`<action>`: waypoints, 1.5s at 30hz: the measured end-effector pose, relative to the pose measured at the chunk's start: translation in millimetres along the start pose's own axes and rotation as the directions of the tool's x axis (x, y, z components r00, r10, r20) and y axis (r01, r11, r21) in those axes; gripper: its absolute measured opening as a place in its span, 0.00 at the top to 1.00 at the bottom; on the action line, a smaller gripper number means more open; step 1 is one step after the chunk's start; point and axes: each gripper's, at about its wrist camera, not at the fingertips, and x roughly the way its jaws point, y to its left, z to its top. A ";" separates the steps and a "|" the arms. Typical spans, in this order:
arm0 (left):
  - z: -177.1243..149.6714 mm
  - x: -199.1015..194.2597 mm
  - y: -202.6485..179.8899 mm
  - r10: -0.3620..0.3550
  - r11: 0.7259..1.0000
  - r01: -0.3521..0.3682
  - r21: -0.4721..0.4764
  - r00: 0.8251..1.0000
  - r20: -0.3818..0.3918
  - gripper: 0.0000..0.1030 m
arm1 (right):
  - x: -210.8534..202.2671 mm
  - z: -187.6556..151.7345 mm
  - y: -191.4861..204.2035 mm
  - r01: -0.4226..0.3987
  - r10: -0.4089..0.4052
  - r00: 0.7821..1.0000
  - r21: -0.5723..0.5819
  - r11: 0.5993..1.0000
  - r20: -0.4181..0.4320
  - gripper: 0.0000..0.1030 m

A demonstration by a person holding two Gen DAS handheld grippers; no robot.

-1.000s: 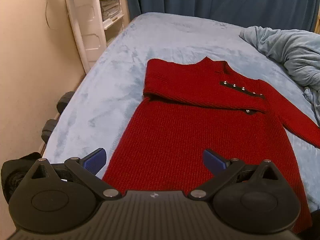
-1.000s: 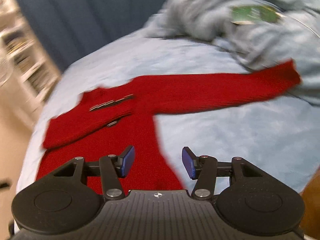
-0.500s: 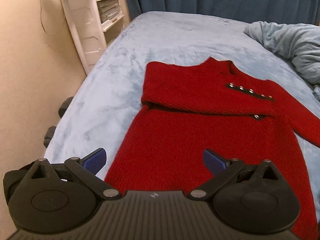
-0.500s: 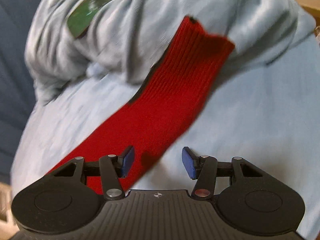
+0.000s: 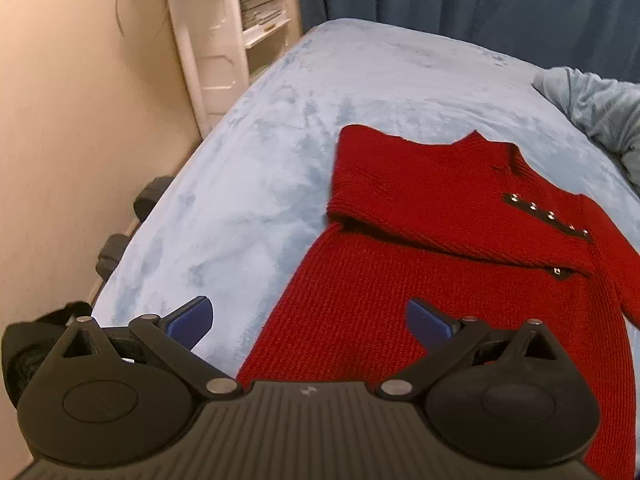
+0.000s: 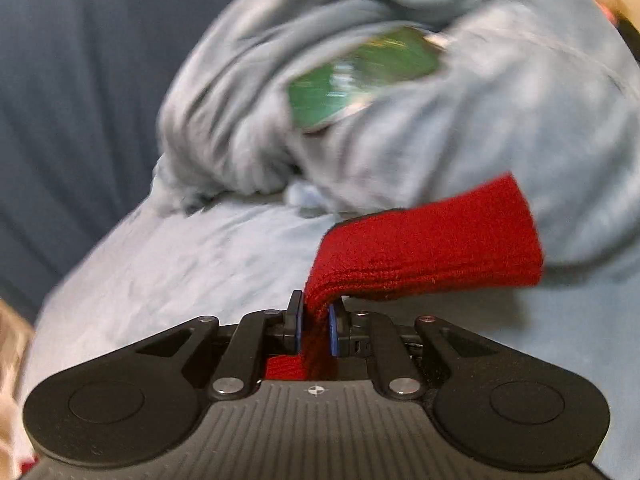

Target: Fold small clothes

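Now, right gripper (image 6: 314,326) just closed, pinching red sleeve (image 6: 432,240)

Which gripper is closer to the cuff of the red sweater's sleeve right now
Right. The right gripper has just closed, pinching the sleeve beside its cuff. The left gripper is open over the sweater's hem, touching nothing.

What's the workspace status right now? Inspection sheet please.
Surface: bed under a light blue fleece cover.
Job's things: red sweater lying flat, one sleeve folded across its chest; the other sleeve's cuff lifted.
Clutter: bunched blue blanket with a green item, blurred.
Grippers: left gripper open over the sweater's hem; right gripper has just closed on the cuff.
Cables: thin cord on the wall.
Surroundings: white shelf unit, dark blue curtain.
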 end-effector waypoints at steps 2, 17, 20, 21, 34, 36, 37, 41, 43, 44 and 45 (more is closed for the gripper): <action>-0.3 2.5 8.7 0.001 1.000 -0.001 -0.020 1.000 -0.005 0.00 | -2.2 2.1 38.0 -0.008 0.011 1.000 -0.123 0.992 0.024 0.88; -2.2 11.4 107.0 0.098 0.979 -0.099 -0.181 0.995 -0.013 0.00 | -79.6 -217.0 338.5 -0.596 0.418 0.791 -0.718 0.359 -0.447 0.53; -6.2 10.7 111.6 0.118 0.981 -0.116 -0.156 0.993 0.004 0.00 | -73.4 -215.0 299.1 -0.560 0.328 0.827 -0.711 0.426 -0.455 0.53; -7.4 11.7 110.9 0.122 0.983 -0.119 -0.142 0.993 0.008 0.00 | -70.9 -202.6 280.0 -0.537 0.291 0.843 -0.689 0.487 -0.451 0.52; -44.0 -46.4 32.0 0.005 0.999 -0.005 0.052 1.000 0.004 0.00 | -209.0 -124.9 149.4 -0.390 0.219 0.913 -0.578 0.717 -0.344 0.48; -59.5 -63.1 23.7 -0.007 0.996 0.008 0.084 1.000 -0.006 0.00 | -235.2 -129.5 142.9 -0.391 0.233 0.914 -0.572 0.721 -0.331 0.47; -67.3 -70.8 21.5 -0.018 0.996 0.019 0.090 1.000 -0.012 0.00 | -242.3 -131.5 142.9 -0.392 0.238 0.915 -0.570 0.722 -0.327 0.47; -92.2 -95.6 17.6 -0.049 0.993 0.052 0.106 0.998 -0.030 0.00 | -280.4 -140.6 132.2 -0.394 0.251 0.915 -0.566 0.724 -0.314 0.47; -99.1 -105.2 16.5 -0.048 0.991 0.050 0.122 0.999 -0.021 0.00 | -292.8 -143.5 126.5 -0.391 0.257 0.917 -0.564 0.728 -0.305 0.47; -102.6 -110.2 15.3 -0.047 0.990 0.048 0.131 0.999 -0.015 0.00 | -297.8 -145.0 123.7 -0.392 0.262 0.917 -0.562 0.728 -0.301 0.47; -106.1 -115.2 14.0 -0.047 0.989 0.048 0.141 0.999 -0.009 0.00 | -301.1 -146.0 121.3 -0.393 0.264 0.917 -0.561 0.729 -0.301 0.47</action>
